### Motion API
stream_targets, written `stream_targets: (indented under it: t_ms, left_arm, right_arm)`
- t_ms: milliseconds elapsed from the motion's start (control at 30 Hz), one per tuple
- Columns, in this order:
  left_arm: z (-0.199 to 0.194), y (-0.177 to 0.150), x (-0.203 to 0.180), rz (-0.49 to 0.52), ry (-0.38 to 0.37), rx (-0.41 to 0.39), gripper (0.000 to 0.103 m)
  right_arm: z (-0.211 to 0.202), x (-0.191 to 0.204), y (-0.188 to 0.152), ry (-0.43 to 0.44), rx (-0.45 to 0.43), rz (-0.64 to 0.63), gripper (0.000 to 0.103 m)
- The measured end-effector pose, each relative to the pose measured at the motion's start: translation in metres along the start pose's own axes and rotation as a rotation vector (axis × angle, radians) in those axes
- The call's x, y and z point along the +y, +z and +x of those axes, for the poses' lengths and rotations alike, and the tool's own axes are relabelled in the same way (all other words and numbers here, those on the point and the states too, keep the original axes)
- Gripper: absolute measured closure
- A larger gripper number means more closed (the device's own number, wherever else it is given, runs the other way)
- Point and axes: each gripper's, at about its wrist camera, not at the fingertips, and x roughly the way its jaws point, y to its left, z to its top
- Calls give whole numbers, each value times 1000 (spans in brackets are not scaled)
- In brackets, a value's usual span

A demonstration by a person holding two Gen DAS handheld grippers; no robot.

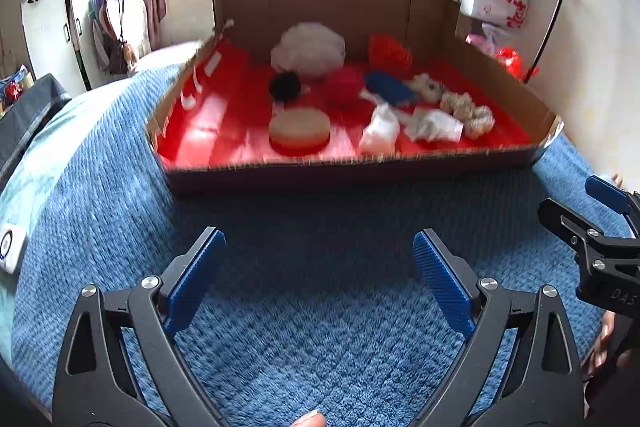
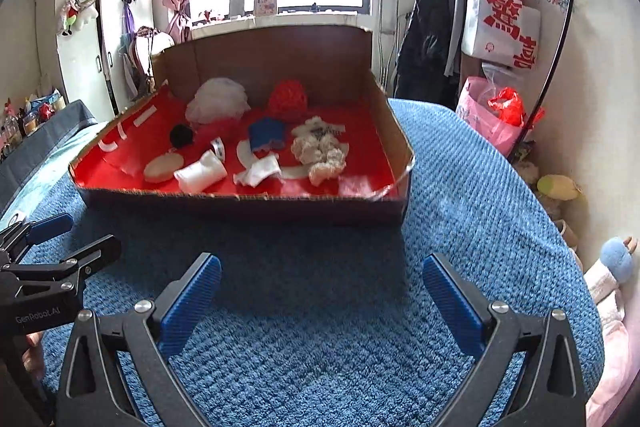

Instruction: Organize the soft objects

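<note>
Two grippers hover over the blue blanket on the bed, both short of the cardboard box. We see the left gripper with jaws spread wide and nothing between them; the right gripper is likewise wide open and empty. Each appears at the edge of the other's view, side by side and apart.

The box sits on the blanket ahead of both grippers, lined in red, its near wall low. Inside we note the soft items: a white mesh pouf at the back left, a red knitted piece at the back right, a black pom-pom left of centre, a blue cloth mid-box, and a cream fluffy toy to its right. Along the front lie a tan oval sponge, a white rolled cloth touching it, and a crumpled white cloth. The left view also shows a red ball behind the sponge.

A clothes rack stands at the right wall.
</note>
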Motion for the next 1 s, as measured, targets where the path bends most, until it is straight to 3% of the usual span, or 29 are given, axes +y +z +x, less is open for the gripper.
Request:
stream_targets:
  t_ms: [333,1000]
  left_arm:
    - [26,-13,-5,-11,50,102,7]
    - [37,-10,-7,-2,59,122,0]
  right_arm:
    - [31,3,-23,-31,134,-12,0]
    - [42,0,-20,-30,172,15,0]
